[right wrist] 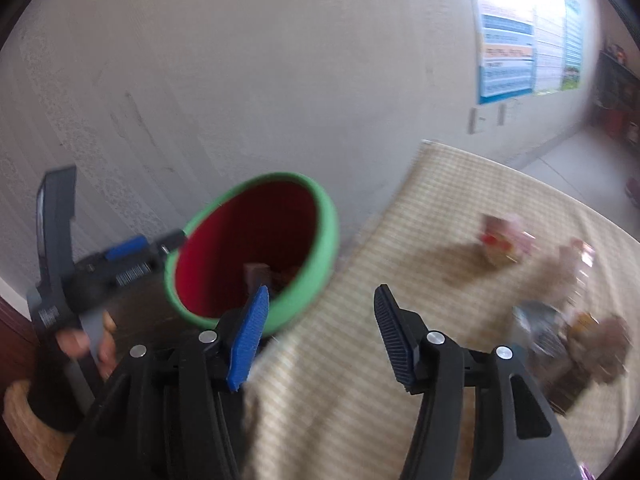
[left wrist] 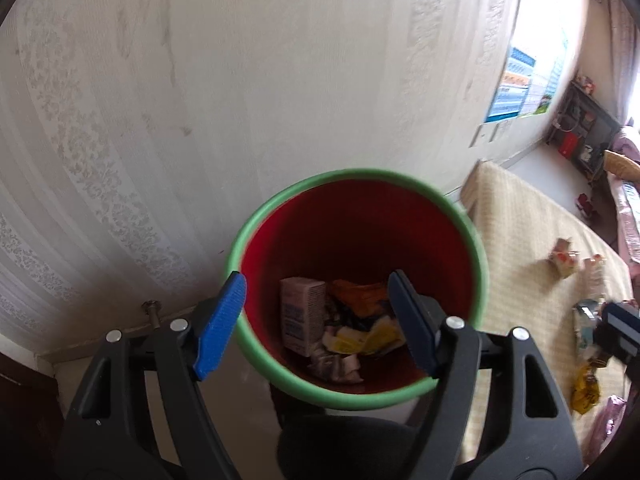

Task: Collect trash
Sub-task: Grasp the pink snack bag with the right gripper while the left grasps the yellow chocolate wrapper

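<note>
1. Left gripper (left wrist: 318, 322) over the bin (left wrist: 280, 200) mouth, jaws spread, nothing between them. Right gripper (right wrist: 320, 334) over the mat (right wrist: 360, 360), just right of the bin (right wrist: 320, 280), jaws also apart and empty.
2. Trash split: part already in the bin – carton (left wrist: 301, 316), yellow and orange wrappers (left wrist: 368, 336) on the bottom. Rest loose on the mat (left wrist: 520, 240) to the right: yellow wrapper (left wrist: 586, 394) nearest, small pack (left wrist: 564, 260) farther off.
3. Likely step: drop done, back to the mat for the next piece. Take the nearest piece first; approach with jaws wide, pads either side of the bulk, close on the crumpled body, not a loose flap.
4. Lift clear of the green rim before release; release well inside the mouth, not over the edge. Bin is light-looking and sits at the mat edge by the wall (left wrist: 200, 100) – avoid knocking the rim.
5. Right wrist view heavily motion-blurred: the mat pile at right unreadable, count and type of pieces unclear.
6. Near-right corner of the left wrist view cut off by the lens edge; pink item there only partly seen.
7. Bin's base and footing hidden. Deeper trash layers under the carton not visible.
8. Far shelf (left wrist: 580, 132) contents too small to make out.
</note>
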`<state>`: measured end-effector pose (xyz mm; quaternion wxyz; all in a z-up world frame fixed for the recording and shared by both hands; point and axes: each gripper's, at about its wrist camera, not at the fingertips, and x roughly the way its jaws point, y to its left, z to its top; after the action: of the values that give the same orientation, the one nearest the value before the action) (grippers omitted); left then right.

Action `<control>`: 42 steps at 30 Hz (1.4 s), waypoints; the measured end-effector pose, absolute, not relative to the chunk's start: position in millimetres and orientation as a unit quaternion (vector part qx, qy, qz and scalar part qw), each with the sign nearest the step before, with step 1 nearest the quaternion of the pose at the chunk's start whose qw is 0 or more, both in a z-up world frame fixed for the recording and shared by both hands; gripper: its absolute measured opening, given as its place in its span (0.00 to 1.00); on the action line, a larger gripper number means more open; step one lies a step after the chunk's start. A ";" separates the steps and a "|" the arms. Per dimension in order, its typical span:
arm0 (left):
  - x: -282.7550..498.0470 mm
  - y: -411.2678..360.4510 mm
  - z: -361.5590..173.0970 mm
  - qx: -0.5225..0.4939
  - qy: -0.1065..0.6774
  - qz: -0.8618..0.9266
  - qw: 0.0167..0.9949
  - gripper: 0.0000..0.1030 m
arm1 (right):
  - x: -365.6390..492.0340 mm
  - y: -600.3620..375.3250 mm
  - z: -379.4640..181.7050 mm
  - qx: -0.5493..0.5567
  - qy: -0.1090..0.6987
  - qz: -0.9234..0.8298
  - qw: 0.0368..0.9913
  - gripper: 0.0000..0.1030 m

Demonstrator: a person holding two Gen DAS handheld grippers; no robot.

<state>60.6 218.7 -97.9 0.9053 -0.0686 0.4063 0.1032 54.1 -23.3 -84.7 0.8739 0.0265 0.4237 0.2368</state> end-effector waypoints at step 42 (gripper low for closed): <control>38.3 -90.9 -188.0 0.050 0.563 -0.196 0.801 0.38 | -37.4 -250.0 -165.8 0.178 0.486 0.063 0.853 0.26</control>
<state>38.3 -90.9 -188.0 0.8011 0.0498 0.5634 -0.1960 -37.4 -250.0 -165.8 0.8534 0.1782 0.4858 0.0634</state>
